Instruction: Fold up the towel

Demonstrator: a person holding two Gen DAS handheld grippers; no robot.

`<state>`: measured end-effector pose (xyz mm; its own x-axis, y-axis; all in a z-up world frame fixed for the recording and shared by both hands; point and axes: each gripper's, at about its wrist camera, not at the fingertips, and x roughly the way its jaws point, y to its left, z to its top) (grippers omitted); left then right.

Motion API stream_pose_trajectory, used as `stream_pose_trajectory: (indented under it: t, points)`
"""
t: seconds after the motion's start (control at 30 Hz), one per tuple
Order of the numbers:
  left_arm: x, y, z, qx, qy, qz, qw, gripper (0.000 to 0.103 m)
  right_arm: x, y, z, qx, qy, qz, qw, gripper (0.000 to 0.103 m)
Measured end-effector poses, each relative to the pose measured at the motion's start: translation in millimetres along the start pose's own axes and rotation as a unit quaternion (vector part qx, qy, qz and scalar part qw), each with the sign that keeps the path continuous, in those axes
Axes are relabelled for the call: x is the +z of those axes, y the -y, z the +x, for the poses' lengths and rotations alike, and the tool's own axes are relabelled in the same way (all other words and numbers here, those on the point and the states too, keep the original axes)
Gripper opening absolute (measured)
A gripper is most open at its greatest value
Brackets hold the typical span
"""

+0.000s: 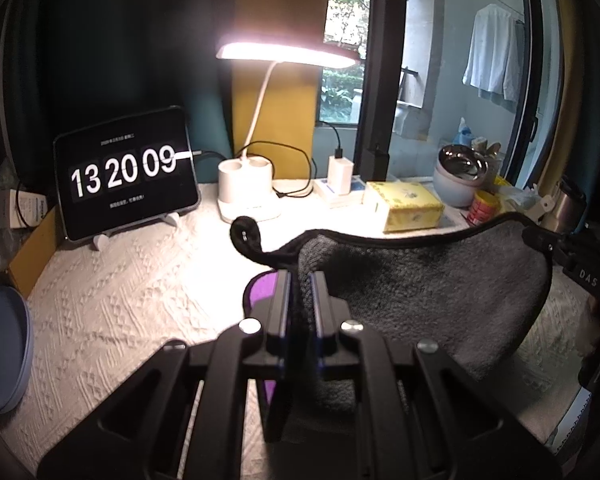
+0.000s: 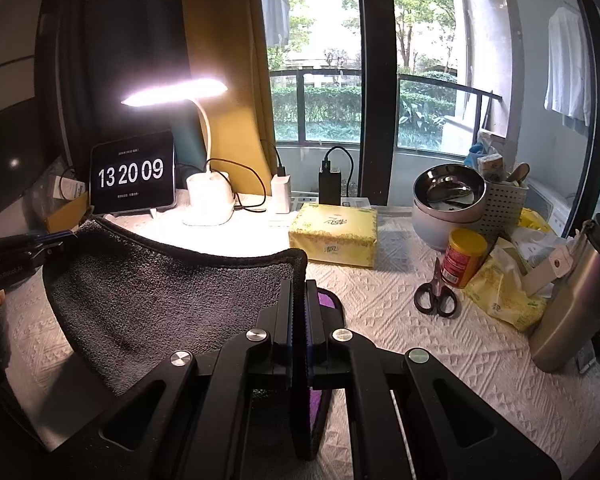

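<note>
Towel (image 1: pixel 420 288) hangs lifted by its black-bound top edge, left gripper (image 1: pixel 300 280) and right gripper (image 2: pixel 299 288) each clamped on a corner.

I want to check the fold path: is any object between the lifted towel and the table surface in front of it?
Nothing visible blocks it. Left gripper and right gripper each clamp a corner of the towel. The tissue box and scissors lie apart from it.

A black two-finger right gripper (image 2: pixel 299 286) pinches one corner of a dark grey terry towel (image 2: pixel 160 300) with black trim, lifted above a white textured tablecloth (image 2: pixel 400 340). At the left edge, the black left gripper (image 2: pixel 66 237) clamps the opposite corner. Black-handled scissors (image 2: pixel 436 294) lie nearby.
</note>
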<state>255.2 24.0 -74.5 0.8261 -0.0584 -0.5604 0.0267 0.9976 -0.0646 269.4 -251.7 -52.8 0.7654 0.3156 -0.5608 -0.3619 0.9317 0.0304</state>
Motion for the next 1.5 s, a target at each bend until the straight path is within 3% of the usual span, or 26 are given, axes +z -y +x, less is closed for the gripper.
stream_pose_trajectory:
  t: [1.07,1.5]
  points:
    - [7.3,-13.5,75.6,0.004,-0.016,-0.005,0.9999,0.010,7.2,17.2,68.8,0.001,-0.022,0.010,1.000,0.005]
    - [0.4,-17.3,111.9,0.012,-0.049,-0.004,0.9987,0.010,-5.4,24.6,107.4,-0.013,-0.064,0.012,0.998,0.005]
